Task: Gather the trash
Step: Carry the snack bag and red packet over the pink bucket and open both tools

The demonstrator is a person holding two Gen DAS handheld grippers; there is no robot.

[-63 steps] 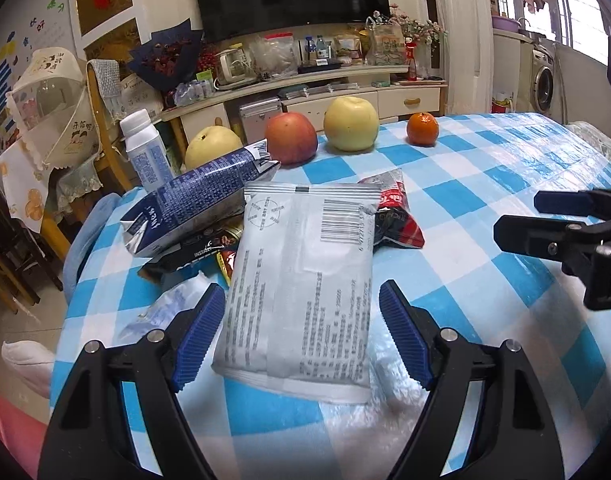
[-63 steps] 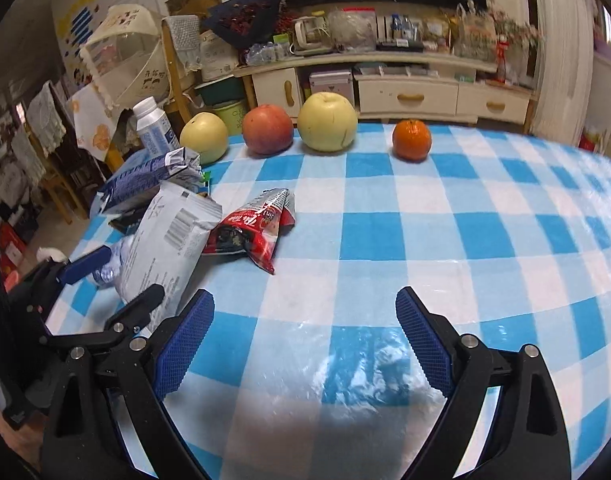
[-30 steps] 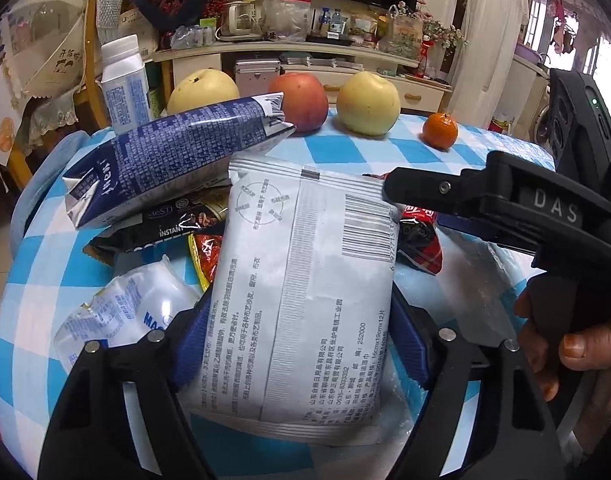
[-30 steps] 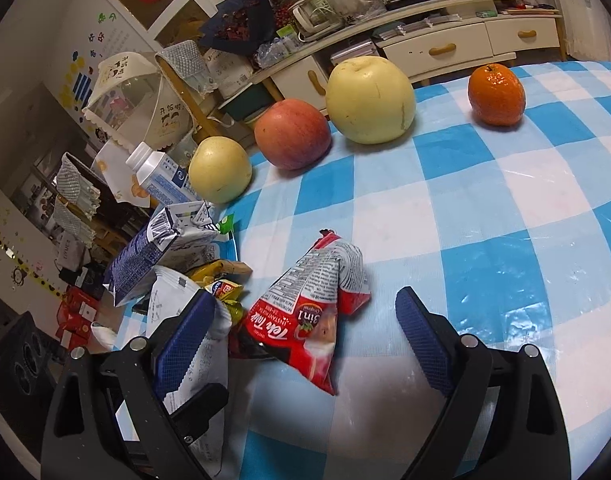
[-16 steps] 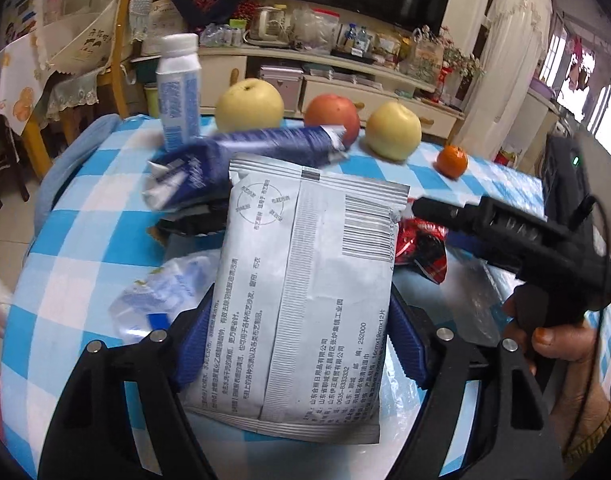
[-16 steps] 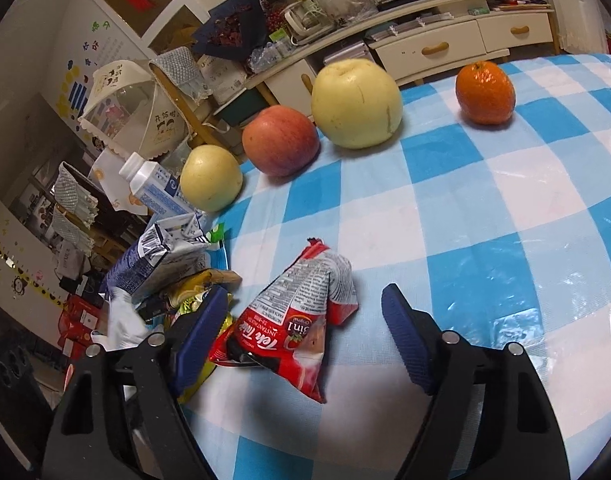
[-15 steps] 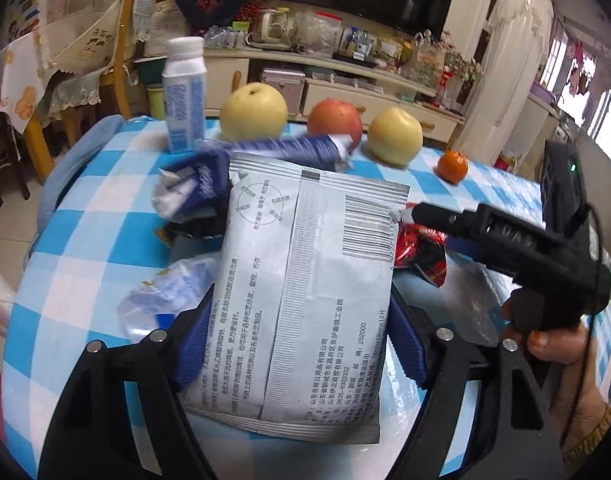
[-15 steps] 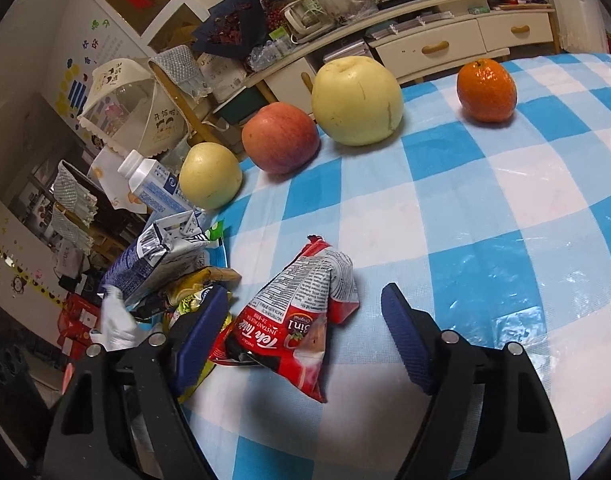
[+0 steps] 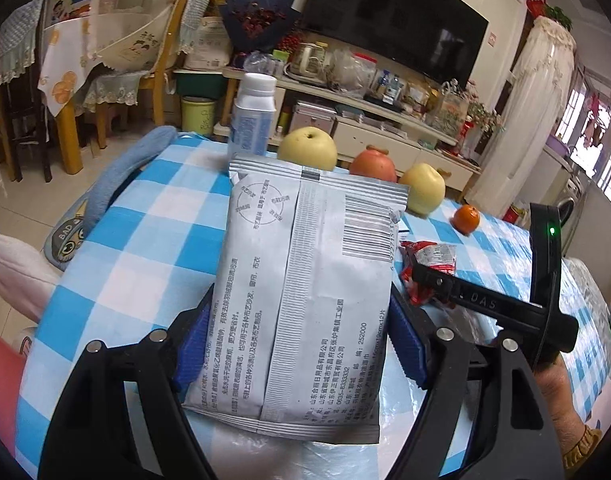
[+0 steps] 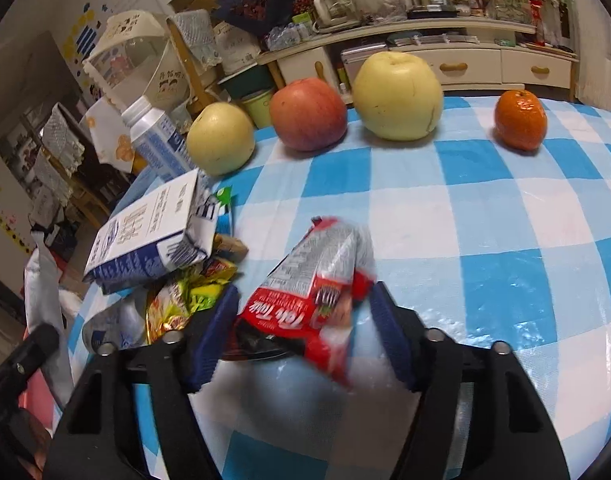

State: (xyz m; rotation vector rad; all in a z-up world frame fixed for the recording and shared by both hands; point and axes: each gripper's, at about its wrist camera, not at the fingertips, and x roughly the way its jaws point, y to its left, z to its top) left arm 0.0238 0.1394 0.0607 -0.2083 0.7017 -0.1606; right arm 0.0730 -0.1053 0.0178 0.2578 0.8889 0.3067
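My left gripper (image 9: 297, 344) is shut on a large grey printed packet (image 9: 301, 284) and holds it above the blue-and-white checked tablecloth (image 9: 153, 240). My right gripper (image 10: 305, 328) is closed in around a red and silver snack wrapper (image 10: 317, 280), with both blue pads at its sides; the wrapper is blurred. That wrapper (image 9: 425, 264) and the right gripper's black body (image 9: 497, 308) also show in the left wrist view. To the left lie a crushed blue milk carton (image 10: 153, 236), yellow wrappers (image 10: 193, 300) and a clear plastic packet (image 10: 109, 328).
A yellow pear (image 10: 219, 144), a red apple (image 10: 307, 114), a second yellow pear (image 10: 397, 94) and an orange (image 10: 519, 120) stand in a row at the table's far edge. A white bottle (image 10: 153, 140) stands at the left. Chairs and a TV cabinet are beyond.
My left gripper has lifted the grey packet up and away from the trash pile. My right gripper has moved onto the red wrapper and its fingers have narrowed around it.
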